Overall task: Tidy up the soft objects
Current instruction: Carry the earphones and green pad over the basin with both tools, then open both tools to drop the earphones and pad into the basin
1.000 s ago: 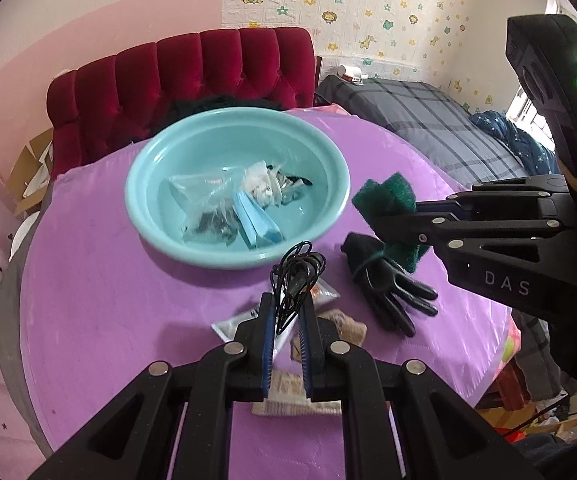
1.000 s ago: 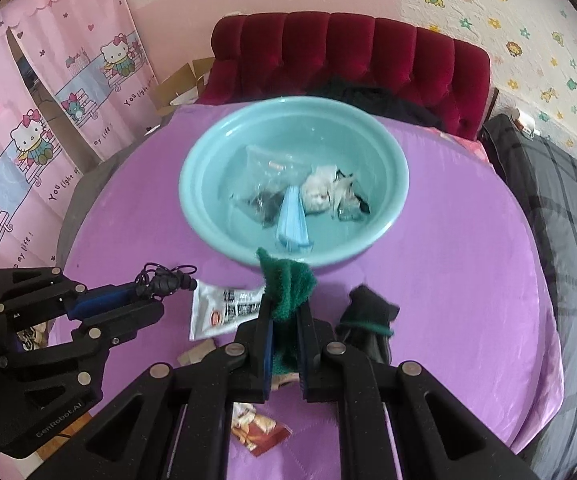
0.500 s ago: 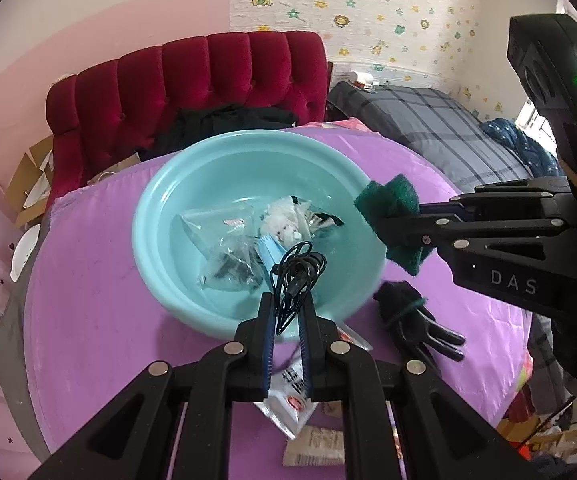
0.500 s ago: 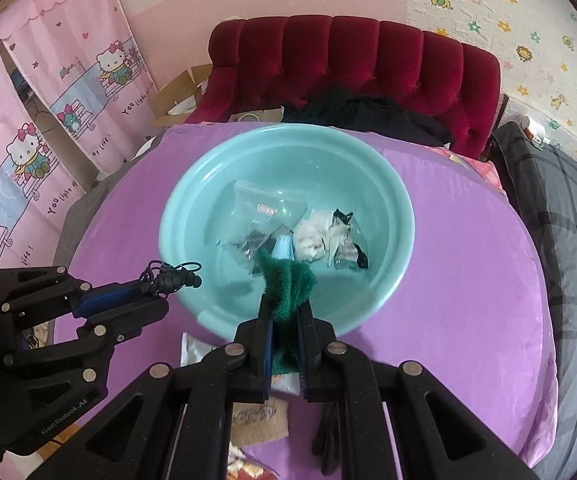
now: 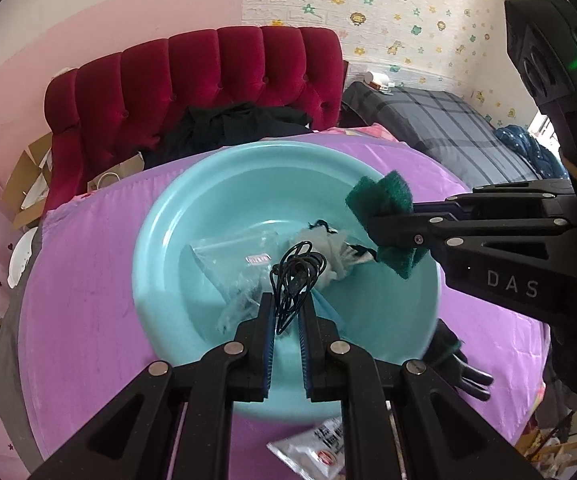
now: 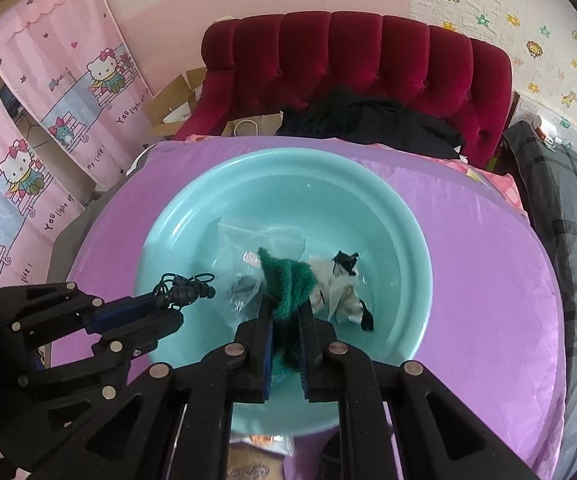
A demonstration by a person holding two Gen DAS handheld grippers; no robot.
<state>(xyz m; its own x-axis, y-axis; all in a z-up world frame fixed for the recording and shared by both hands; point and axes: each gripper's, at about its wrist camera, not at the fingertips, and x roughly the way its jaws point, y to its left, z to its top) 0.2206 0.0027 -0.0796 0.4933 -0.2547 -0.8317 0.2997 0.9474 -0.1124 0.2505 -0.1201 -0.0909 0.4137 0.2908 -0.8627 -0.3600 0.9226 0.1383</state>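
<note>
We find the left claw (image 5: 287,312) clamped on a coiled black cable (image 5: 296,276), held above the inside of the teal basin (image 5: 160,248). The right claw (image 6: 286,312) is closed on a dark green scouring pad (image 6: 288,284), also above the basin. Inside the basin lie a clear plastic bag (image 5: 232,248) and a crumpled white cloth with black trim (image 6: 340,284).

From the left wrist view we note items the right wrist view does not make plain: a black glove (image 5: 452,360) on the tabletop just beside the basin's near right rim, a white printed sachet (image 5: 320,446) at the near edge below the basin, and a blue strip (image 5: 328,312) in the basin beside the claw. The right wrist view alone shows the pink cartoon-cat curtains (image 6: 40,128) at the left and an open cardboard box (image 6: 176,100) beside the sofa. Below the basin in that view something orange and brown shows, too blurred to identify.

The tabletop (image 6: 488,280) is round and covered in a purple cloth. Behind it stands a dark red tufted sofa (image 6: 368,60) with black clothing (image 6: 368,120) heaped on the seat. A bed with a grey plaid cover (image 5: 448,124) stands to the right, against wallpaper with small animals and stars (image 5: 388,0).
</note>
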